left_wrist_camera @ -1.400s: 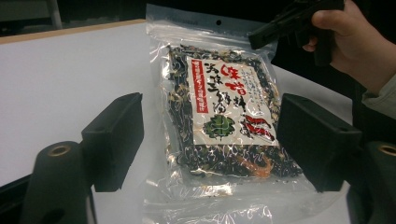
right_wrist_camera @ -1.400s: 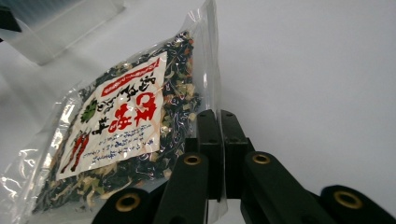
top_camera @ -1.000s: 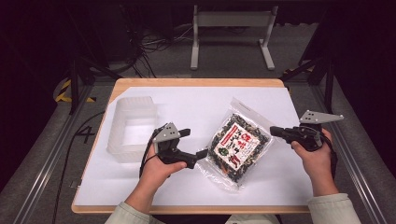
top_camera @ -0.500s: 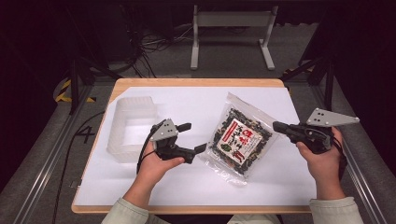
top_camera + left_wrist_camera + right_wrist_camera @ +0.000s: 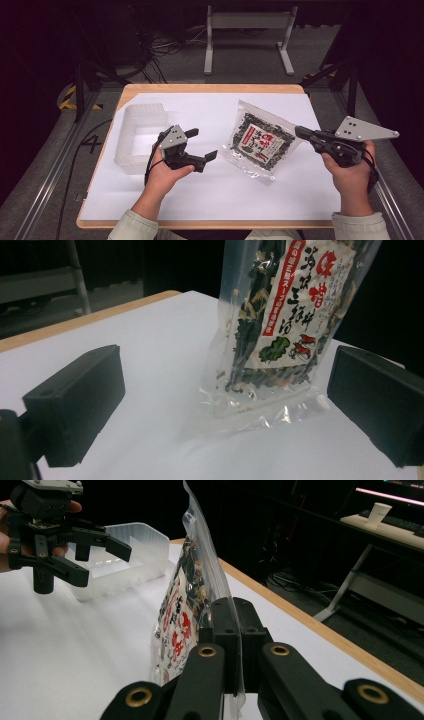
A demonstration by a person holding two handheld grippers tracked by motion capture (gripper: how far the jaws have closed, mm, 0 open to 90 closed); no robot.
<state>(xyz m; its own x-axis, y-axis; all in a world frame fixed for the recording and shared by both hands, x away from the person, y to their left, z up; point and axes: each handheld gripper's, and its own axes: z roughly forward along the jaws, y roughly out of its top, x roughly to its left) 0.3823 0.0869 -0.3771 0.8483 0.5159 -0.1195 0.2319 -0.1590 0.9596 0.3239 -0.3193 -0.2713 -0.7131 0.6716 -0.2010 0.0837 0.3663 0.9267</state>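
A clear packet of dried seaweed point(image 5: 261, 142) with a red-and-white printed label is seen near the middle of the white tabletop point(image 5: 225, 195), its right edge pinched between the closed jaws of the right gripper point(image 5: 304, 133), which is held in the person's right hand point(image 5: 350, 172) just to the right of the packet. In the right gripper view the packet point(image 5: 192, 592) is lifted on edge, standing nearly upright from the jaws, with its lower end close to the tabletop point(image 5: 75, 665). The left gripper point(image 5: 201, 145), held in the left hand point(image 5: 162, 172), is positioned just to the left of the packet, apart from it, with its jaws spread wide and nothing between them. In the left gripper view the packet point(image 5: 280, 325) is framed between the two black jaws, farther off, with its clear bottom seam resting on the tabletop point(image 5: 150, 390). A translucent plastic tray point(image 5: 137, 137) is placed well to the left of the packet, beyond the left gripper, and is also seen behind that gripper point(image 5: 55, 535) in the right gripper view point(image 5: 132, 545). A grey plate is carried on top of each gripper.
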